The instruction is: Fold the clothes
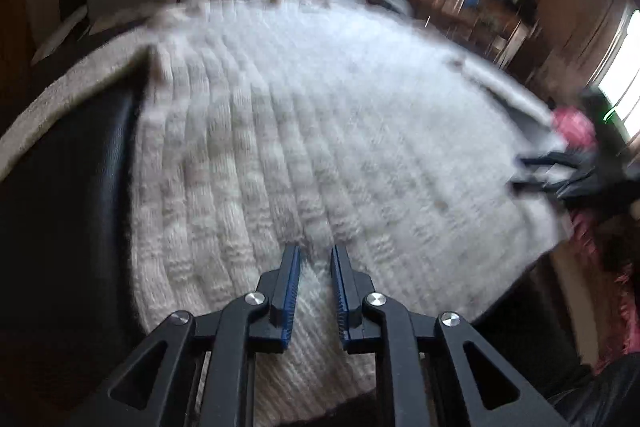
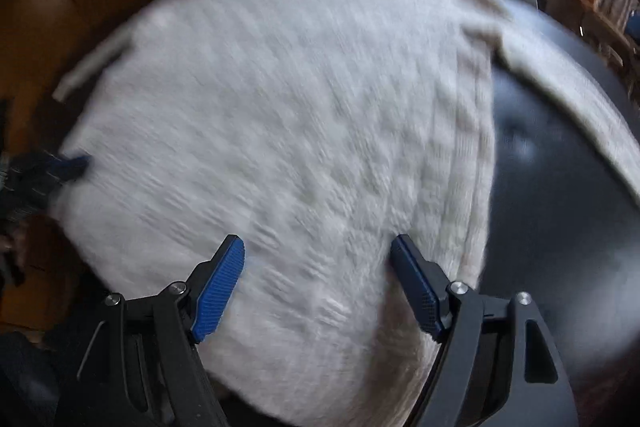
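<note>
dark table (image 2: 560, 187) bears a spread white sweater (image 1: 320, 131), unfolded, sleeve out. left gripper (image 1: 316, 253) jaws narrow, nothing clamped; right gripper (image 2: 318, 247) jaws wide apart above the sweater's hem.

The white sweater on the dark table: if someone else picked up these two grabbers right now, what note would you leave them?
Left gripper: jaws narrow, with a fold of the white knit sweater between the blue pads at its near edge; whether it is pinched tight I cannot tell.
Right gripper: jaws wide open above the sweater's near edge, holding nothing.
Sweater: spread mostly flat on the dark table, one sleeve stretched out to the side.
Done: laid out; no fold visible yet.
Left: probably grip the near edge with both grippers, then fold sleeves and body.
</note>
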Motion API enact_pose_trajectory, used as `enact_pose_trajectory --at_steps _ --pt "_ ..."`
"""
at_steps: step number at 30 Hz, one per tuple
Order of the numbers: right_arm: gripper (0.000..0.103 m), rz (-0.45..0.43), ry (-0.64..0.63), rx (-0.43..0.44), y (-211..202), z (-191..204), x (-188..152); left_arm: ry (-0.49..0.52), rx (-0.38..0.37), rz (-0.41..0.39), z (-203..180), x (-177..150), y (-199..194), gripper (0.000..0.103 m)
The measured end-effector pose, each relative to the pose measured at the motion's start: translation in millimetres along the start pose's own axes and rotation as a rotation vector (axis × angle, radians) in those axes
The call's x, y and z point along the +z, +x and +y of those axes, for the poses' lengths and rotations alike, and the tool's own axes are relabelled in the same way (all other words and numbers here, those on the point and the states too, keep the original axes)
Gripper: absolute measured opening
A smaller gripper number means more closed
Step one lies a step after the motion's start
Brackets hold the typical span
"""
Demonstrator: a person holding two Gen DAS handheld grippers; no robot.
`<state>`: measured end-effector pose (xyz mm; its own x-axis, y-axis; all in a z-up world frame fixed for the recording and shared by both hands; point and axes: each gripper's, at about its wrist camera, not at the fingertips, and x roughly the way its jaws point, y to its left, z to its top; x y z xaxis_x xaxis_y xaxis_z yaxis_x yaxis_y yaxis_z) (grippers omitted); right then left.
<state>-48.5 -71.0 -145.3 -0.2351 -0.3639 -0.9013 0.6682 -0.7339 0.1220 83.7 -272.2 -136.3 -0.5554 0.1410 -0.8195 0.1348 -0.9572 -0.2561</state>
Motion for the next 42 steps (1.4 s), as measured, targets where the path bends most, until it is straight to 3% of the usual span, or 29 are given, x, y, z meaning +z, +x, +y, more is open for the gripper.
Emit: enact_pose_trajectory --at_steps 4,8,14,20,25,28,30,34,38,42 --pt "0.081 0.010 -0.018 0.016 -4.3 -3.0 13.8 0.028 -0.007 -0.060 8.4 27.8 -13.6 0.015" --pt "0.081 -0.072 -0.021 0.061 -14.6 -10.2 55.9 -0.004 -0.017 -0.130 25.4 81.9 -17.5 0.016" --pt "0.081 -0.133 -0.021 0.037 9.0 -32.0 130.3 0.070 0.049 -0.195 32.7 176.8 22.4 0.016" --pt "0.081 -0.158 -0.019 0.044 49.0 -60.1 202.7 0.080 0.087 -0.171 58.3 240.2 76.7 0.016" --pt "0.081 -0.128 -0.033 -0.014 89.0 -75.1 244.8 0.019 0.225 -0.043 91.5 252.4 129.8 0.016" --pt "0.084 -0.073 -0.051 -0.110 111.2 -86.6 247.0 -0.018 0.184 -0.082 100.8 244.0 124.6 0.017" --pt "0.084 -0.081 -0.051 -0.102 109.2 -91.6 245.2 -0.042 0.147 -0.097 103.0 245.1 118.7 0.017" --pt "0.084 -0.119 -0.078 -0.028 100.0 -85.6 254.2 -0.024 0.026 -0.186 90.9 272.8 106.9 0.017" --pt "0.084 -0.194 -0.144 0.141 92.5 -66.4 275.4 0.089 0.110 -0.182 66.0 313.7 128.5 0.017" --pt "0.084 -0.195 -0.207 0.209 102.9 -52.9 295.7 0.160 0.191 -0.109 55.7 333.7 162.3 0.016"
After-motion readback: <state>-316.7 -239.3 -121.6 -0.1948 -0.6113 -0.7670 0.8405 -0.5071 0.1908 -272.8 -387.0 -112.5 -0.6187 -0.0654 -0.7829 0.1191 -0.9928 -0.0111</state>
